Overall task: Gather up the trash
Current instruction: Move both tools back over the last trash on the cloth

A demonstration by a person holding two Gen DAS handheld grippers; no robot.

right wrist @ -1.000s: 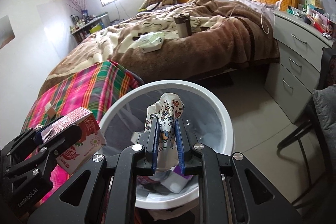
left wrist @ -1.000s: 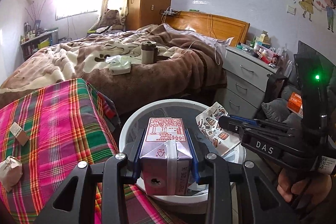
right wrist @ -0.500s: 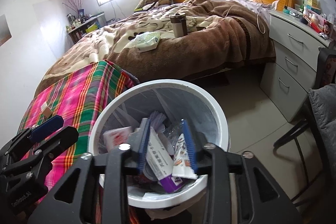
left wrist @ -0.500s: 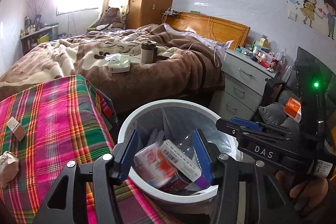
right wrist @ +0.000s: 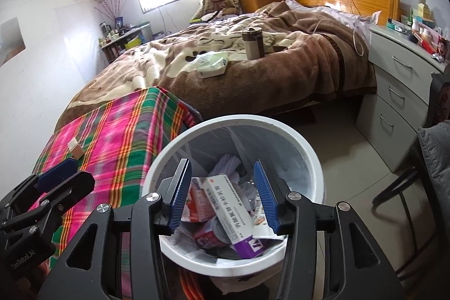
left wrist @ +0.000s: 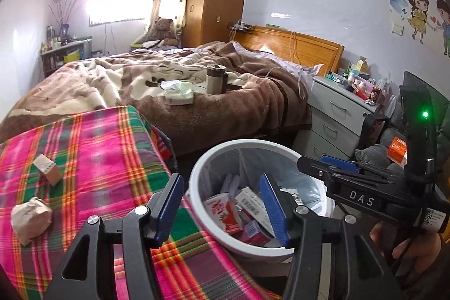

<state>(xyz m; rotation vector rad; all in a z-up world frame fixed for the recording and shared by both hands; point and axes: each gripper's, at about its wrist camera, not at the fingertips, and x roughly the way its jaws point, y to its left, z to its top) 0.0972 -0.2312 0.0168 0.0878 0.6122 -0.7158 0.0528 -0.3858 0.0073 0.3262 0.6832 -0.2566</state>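
We note the left gripper (left wrist: 222, 204) with jaws apart and opening, nothing between the blue pads (left wrist: 168, 208); it hangs over the near rim of the white bin (left wrist: 197, 173) and the plaid cloth (left wrist: 98, 148). The right gripper (right wrist: 223, 198) is likewise opening and empty above the bin (right wrist: 312, 156). Cartons and wrappers (right wrist: 225, 204) lie inside. Farther left on the cloth we see a crumpled paper ball (left wrist: 31, 218) and a small box (left wrist: 47, 173).
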